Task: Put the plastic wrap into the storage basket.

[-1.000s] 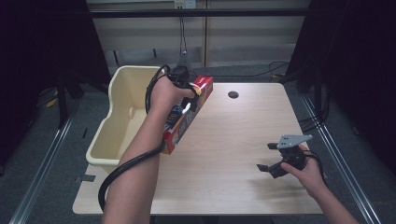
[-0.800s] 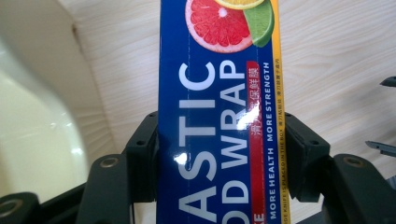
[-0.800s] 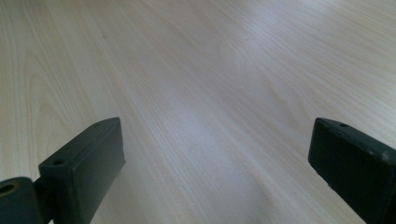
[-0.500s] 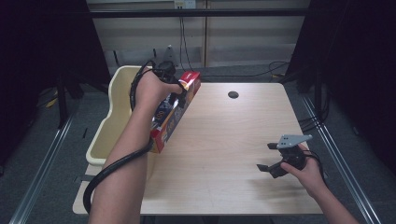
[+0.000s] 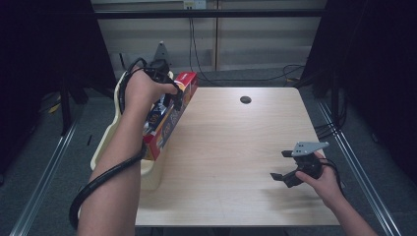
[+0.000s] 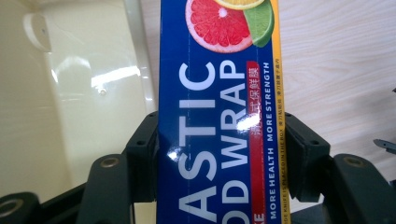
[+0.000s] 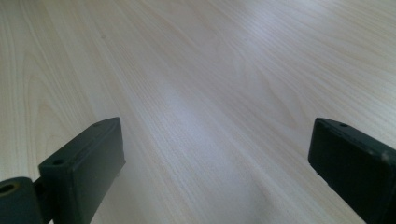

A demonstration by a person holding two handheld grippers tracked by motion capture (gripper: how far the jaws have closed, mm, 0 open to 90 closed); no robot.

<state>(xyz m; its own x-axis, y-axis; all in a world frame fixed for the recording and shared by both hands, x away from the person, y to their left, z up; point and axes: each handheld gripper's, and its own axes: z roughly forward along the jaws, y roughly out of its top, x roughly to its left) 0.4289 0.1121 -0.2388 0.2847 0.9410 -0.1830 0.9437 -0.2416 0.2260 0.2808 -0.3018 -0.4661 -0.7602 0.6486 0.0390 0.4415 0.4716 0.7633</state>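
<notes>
A long blue and red plastic food wrap box hangs tilted over the table's left edge, half above a cream bin. My left gripper is shut on the box near its far end. In the left gripper view both pads press the sides of the box at my left gripper, with the bin below on the left. My right gripper rests low over the table's near right part, open with nothing in it. In the right gripper view, bare wood lies between the wide jaws of my right gripper.
The wooden table has a round cable hole near its far edge. The cream bin stands against the table's left side. Dark curtains and metal floor rails flank the table, and cables hang behind it.
My left hand has carried the box leftward and a little up, from over the table to above the bin's edge. The right hand has kept still.
</notes>
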